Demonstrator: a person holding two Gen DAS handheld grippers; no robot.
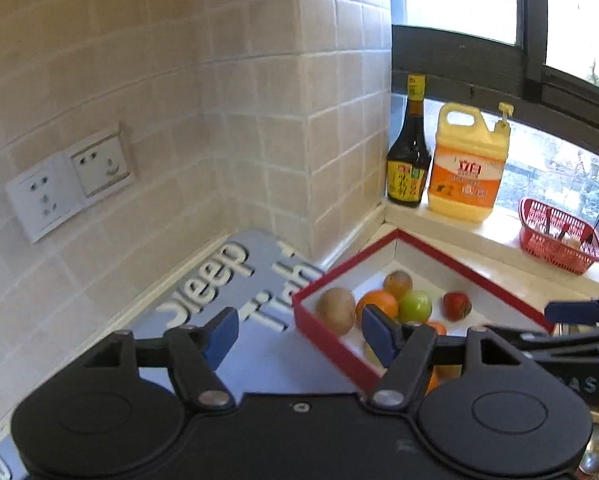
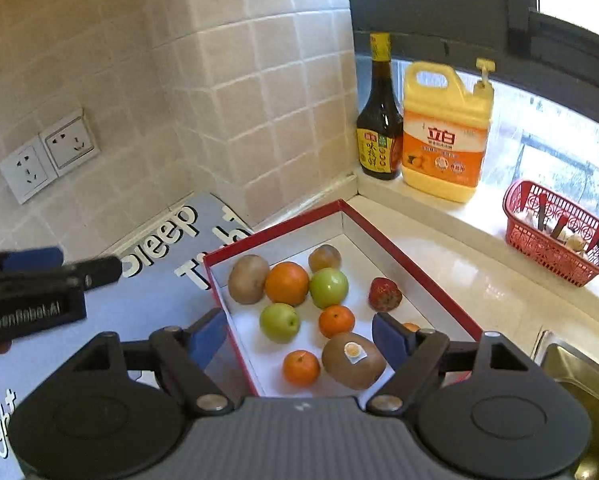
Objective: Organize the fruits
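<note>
Right claw (image 2: 299, 338): released, empty, hovering over the near end of the box (image 2: 283, 222). Fruits lie inside the box, ahead of it; a kiwi (image 2: 353, 360) sits between its fingers. Left claw (image 1: 297, 330): released, empty, box ahead-right.

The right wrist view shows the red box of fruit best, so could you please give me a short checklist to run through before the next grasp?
1. Right gripper open and empty: ok, jaws spread wide above the red box.
2. Left gripper open and empty: ok, it sits over the blue mat beside the box.
3. Fruit reachable: ok, the stickered kiwi and small orange lie nearest the right gripper.
4. Strawberry apart from the other fruit: ok.
5. Grippers clear of each other: ok, apart.
6. Destination for sorted fruit: cannot tell; nothing marks one.
</note>
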